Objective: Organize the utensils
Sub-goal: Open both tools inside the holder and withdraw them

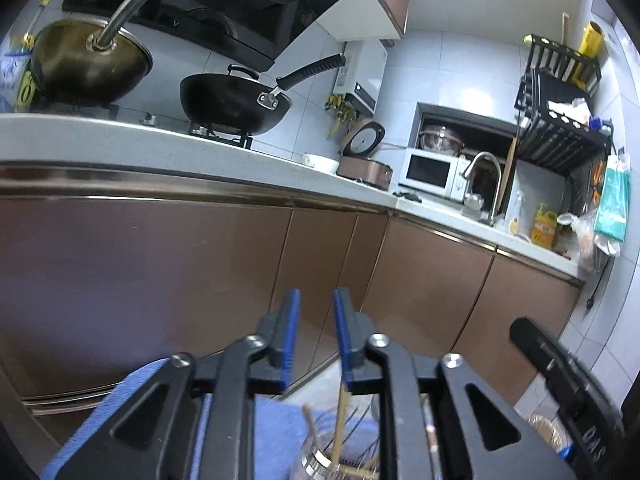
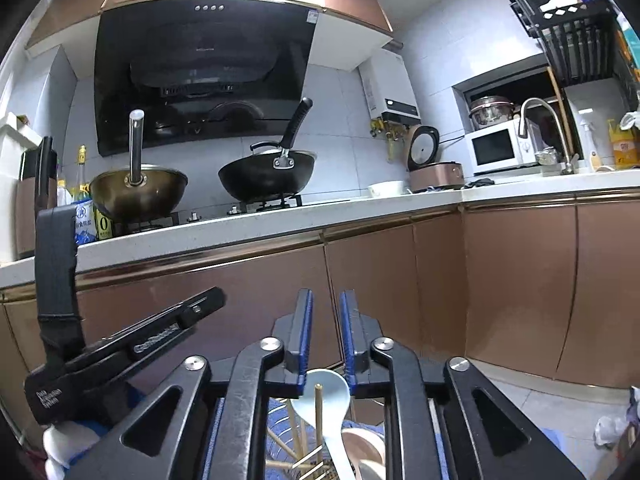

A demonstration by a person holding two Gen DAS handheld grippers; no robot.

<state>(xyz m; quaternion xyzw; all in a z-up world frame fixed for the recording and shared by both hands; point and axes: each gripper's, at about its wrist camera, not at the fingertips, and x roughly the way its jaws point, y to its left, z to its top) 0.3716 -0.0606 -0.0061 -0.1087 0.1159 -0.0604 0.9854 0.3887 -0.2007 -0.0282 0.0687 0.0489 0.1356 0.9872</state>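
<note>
In the left wrist view my left gripper (image 1: 317, 296) stands open, with only the brown cabinet doors showing between its blue pads. Below it, a clear jar (image 1: 320, 460) holds wooden chopsticks (image 1: 341, 420) over a blue cloth (image 1: 272, 428). In the right wrist view my right gripper (image 2: 326, 296) is open by a narrow gap with nothing between the pads. Under it lie a pale blue spoon (image 2: 326, 396), an upright chopstick (image 2: 318, 412) and a wire holder with more chopsticks (image 2: 288, 452). The holder's base is hidden by the gripper frame.
Brown cabinet doors (image 1: 160, 272) fill the front below a white counter (image 1: 120, 136). On the stove sit a brass-coloured wok (image 2: 138, 196) and a black wok (image 2: 266, 178). A rice cooker (image 2: 434, 174), microwave (image 2: 496, 150) and faucet (image 2: 540, 120) stand to the right.
</note>
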